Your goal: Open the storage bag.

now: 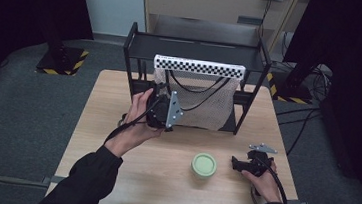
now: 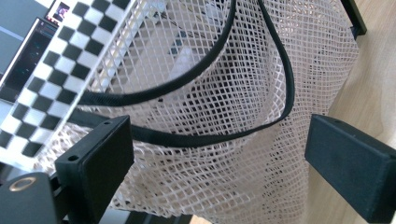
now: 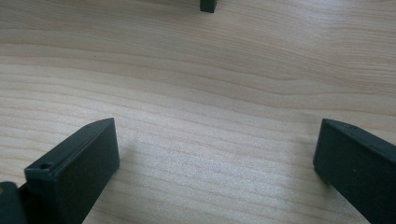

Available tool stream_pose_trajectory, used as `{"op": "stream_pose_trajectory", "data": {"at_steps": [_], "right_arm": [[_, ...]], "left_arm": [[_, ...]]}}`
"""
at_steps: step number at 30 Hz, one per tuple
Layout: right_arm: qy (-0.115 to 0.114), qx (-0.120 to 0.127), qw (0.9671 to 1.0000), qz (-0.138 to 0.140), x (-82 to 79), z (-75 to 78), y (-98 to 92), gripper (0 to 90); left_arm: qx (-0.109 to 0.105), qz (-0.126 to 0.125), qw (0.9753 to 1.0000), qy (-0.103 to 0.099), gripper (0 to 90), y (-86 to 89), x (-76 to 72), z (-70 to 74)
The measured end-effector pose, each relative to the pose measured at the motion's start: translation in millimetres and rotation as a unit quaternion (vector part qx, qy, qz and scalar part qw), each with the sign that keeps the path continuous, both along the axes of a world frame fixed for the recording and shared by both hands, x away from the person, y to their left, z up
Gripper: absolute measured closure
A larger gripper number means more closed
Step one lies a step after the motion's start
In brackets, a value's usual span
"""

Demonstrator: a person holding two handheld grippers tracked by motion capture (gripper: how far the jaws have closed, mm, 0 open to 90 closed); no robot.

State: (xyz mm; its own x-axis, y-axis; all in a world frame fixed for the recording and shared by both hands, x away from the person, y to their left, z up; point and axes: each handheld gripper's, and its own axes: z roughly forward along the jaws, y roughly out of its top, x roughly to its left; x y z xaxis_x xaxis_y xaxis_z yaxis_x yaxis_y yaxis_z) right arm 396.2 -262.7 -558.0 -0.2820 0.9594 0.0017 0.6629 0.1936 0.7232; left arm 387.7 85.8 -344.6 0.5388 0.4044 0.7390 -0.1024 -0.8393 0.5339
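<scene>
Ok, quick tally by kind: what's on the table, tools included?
Tools: 2, left tool at the bag, right tool low over the table
Mesh bag: 1
Black rack: 1
Green round container: 1
Total: 5

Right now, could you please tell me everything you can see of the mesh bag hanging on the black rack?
The mesh bag is a pale, off-white net of diamond-shaped holes, soft and sagging. It hangs from a black-and-white checkered bar across the front of the black rack, its bottom near the wooden table. Two black cord handles loop down against the netting. The left gripper faces it closely, jaws open on either side of the lower loop, not visibly clamped.
</scene>
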Motion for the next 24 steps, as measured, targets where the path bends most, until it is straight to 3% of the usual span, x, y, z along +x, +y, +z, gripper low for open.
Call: {"op": "stream_pose_trajectory", "data": {"at_steps": [24], "right_arm": [[0.001,0.001,1.0000,0.000,-0.1,0.1,0.1,0.6]], "left_arm": [[0.042,-0.038,0.9984,-0.008,8.8,-22.5,13.3,1.6]]}}
